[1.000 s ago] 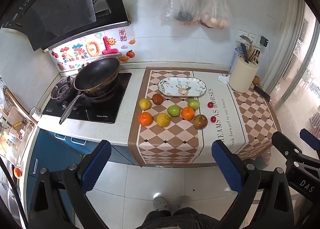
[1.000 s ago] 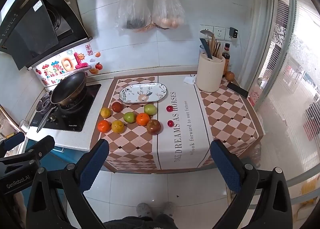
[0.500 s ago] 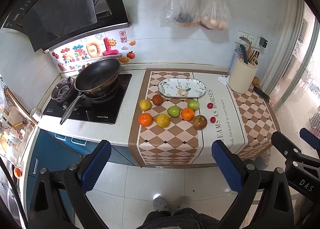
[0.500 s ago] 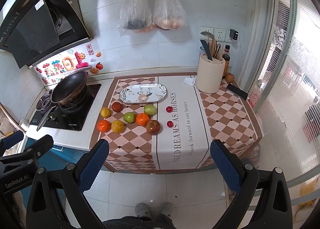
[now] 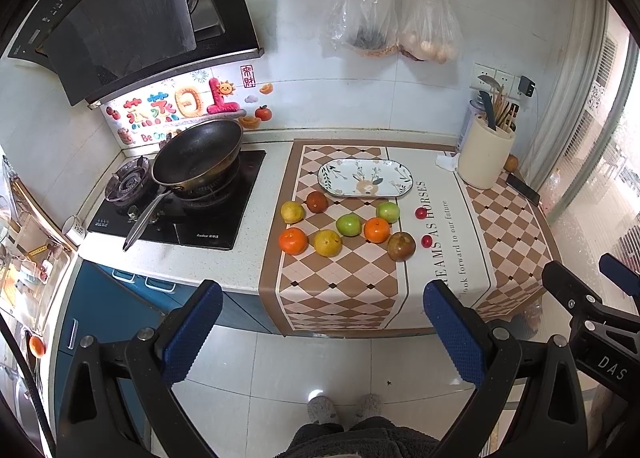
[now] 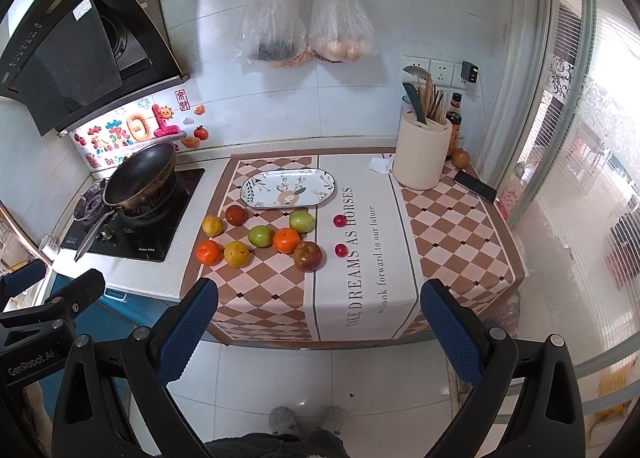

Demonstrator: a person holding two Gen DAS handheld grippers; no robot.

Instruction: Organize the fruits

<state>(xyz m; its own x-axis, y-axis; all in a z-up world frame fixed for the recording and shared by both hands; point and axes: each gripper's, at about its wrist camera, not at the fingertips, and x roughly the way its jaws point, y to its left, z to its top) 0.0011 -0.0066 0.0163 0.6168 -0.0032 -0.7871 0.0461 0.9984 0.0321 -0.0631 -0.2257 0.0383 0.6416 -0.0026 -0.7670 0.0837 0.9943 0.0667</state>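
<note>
Several fruits lie on a checked cloth (image 5: 340, 282) on the counter: two oranges (image 5: 293, 240), two yellow ones (image 5: 327, 243), two green apples (image 5: 349, 224), a brown pear (image 5: 401, 246), a dark red fruit (image 5: 317, 201) and two small red ones (image 5: 421, 213). An empty oval patterned plate (image 5: 365, 177) sits just behind them; it also shows in the right wrist view (image 6: 287, 189). My left gripper (image 5: 322, 334) and right gripper (image 6: 318, 332) are both open and empty, held above the floor well in front of the counter.
A black wok (image 5: 198, 155) sits on the stove at the left. A cream utensil holder (image 5: 485, 159) and a phone (image 5: 522, 188) are at the right. Two plastic bags (image 5: 394, 17) hang on the wall. A glass door (image 6: 580, 177) is at the far right.
Both grippers have crept slightly toward the counter; the fruits and plate have not moved.
</note>
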